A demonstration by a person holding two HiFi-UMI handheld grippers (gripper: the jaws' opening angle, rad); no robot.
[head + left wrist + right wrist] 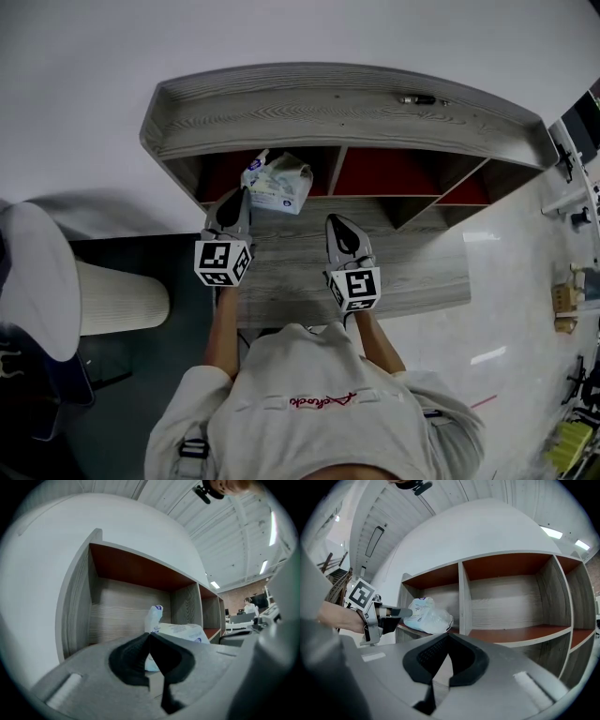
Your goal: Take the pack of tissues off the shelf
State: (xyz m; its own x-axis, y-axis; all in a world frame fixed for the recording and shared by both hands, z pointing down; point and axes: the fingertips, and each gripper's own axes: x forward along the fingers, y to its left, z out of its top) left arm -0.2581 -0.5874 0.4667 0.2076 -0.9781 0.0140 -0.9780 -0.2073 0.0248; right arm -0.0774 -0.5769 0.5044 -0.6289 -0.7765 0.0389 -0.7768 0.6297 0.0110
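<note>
The pack of tissues (278,181) is a white and pale blue plastic-wrapped bundle at the front edge of the shelf's left compartment, sticking out over the edge. My left gripper (242,194) reaches its near-left end, jaws closed on the wrapper. In the left gripper view the pack (180,631) lies just behind the closed tips (150,635), with a wrapper flap standing up above them. The right gripper view shows the left gripper (405,612) touching the pack (427,617) at its left end. My right gripper (336,222) hangs shut and empty, right of the pack, in front of the shelf.
The grey wood shelf (328,98) has red-backed compartments, and those to the right (511,632) hold nothing. A small dark object (415,98) lies on its top. A white ribbed cylinder (117,298) stands on the floor at the left. A person (249,605) stands far off.
</note>
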